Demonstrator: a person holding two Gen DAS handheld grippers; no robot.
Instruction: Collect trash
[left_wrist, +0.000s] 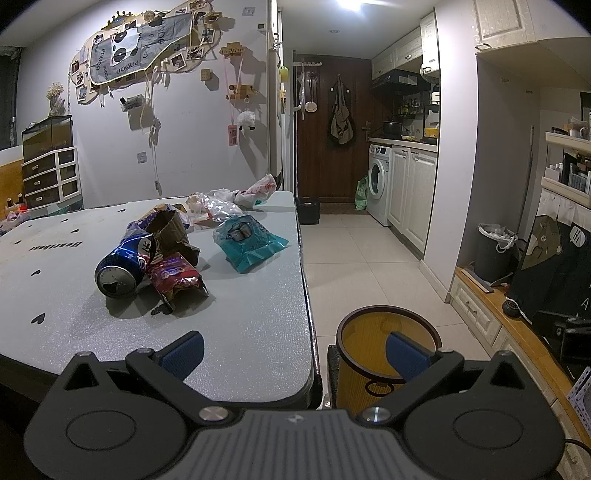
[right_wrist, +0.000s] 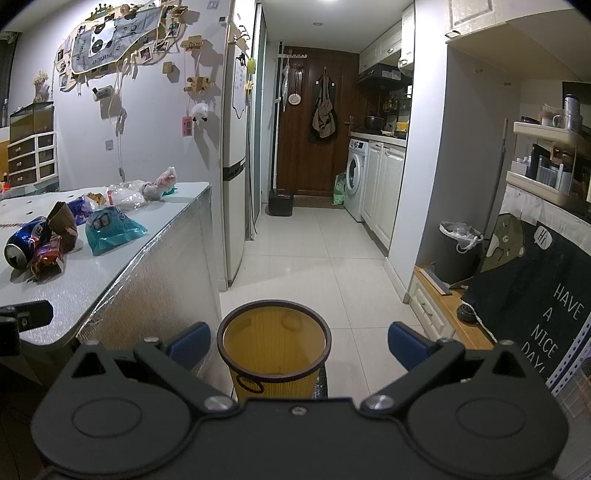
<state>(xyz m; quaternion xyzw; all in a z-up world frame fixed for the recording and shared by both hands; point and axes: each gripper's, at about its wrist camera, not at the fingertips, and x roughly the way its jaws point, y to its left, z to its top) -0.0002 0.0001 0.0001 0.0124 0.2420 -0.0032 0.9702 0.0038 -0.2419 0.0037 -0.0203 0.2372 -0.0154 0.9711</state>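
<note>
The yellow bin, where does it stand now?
The yellow bin stands on the floor beside the end of the table, low in both views. In the right wrist view it sits centred between the open jaws.

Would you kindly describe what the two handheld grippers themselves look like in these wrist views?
Both look alike. The left gripper and right gripper each have a matte black body with two round black discs, angular black linkage arms pinned by silver screws, and a ribbed grey centre plate. The fingers carry blue pads. No hands, sleeves or cables are clearly visible.
</note>
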